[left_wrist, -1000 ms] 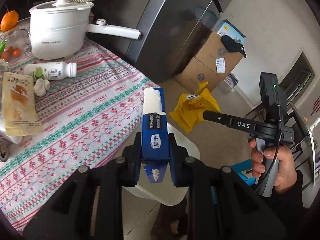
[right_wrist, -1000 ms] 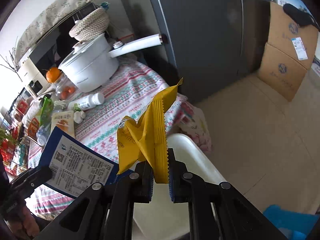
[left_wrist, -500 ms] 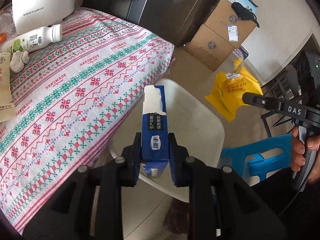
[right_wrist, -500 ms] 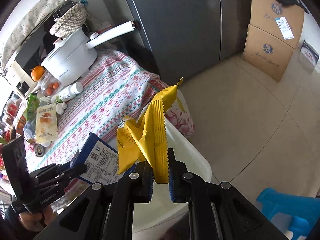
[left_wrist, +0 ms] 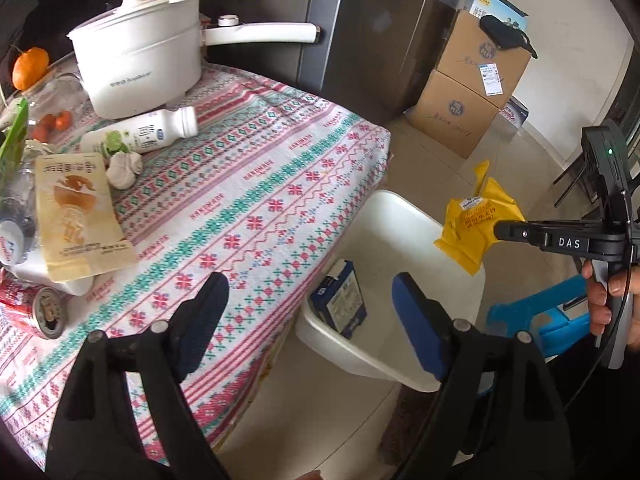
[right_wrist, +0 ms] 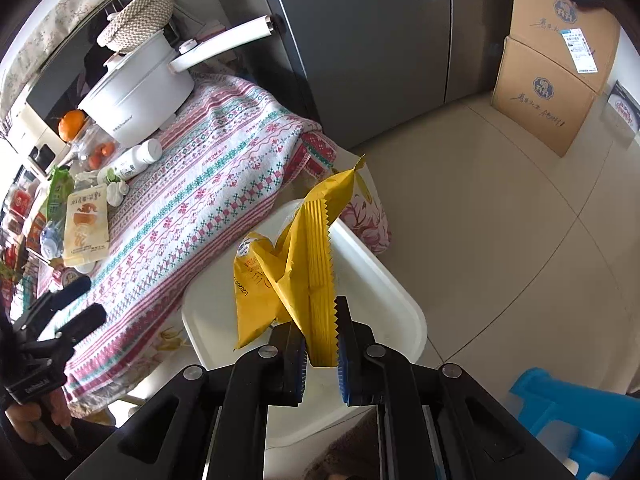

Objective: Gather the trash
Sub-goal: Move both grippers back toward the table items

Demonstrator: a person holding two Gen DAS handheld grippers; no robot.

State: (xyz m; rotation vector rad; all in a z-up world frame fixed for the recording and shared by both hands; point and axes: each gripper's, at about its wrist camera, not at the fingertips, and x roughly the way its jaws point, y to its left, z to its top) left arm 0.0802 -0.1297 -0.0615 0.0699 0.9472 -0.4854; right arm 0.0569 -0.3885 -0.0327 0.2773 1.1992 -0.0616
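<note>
— Left gripper (left_wrist: 308, 304), how does it stand?
— Spread wide and holding nothing, over the edge of the patterned tablecloth (left_wrist: 248, 200) and the white bin (left_wrist: 400, 232) beside it.
— And the blue carton (left_wrist: 340, 304)?
— Lying inside the bin, against its near wall.
— Right gripper (right_wrist: 322, 346)?
— Pinching the yellow wrapper (right_wrist: 304, 264) by its crimped edge, above the bin.
— What is on the table?
— A white pot (left_wrist: 140, 68), a white bottle (left_wrist: 140, 136) on its side, a beige snack packet (left_wrist: 76, 216) and a red can (left_wrist: 32, 312).
</note>
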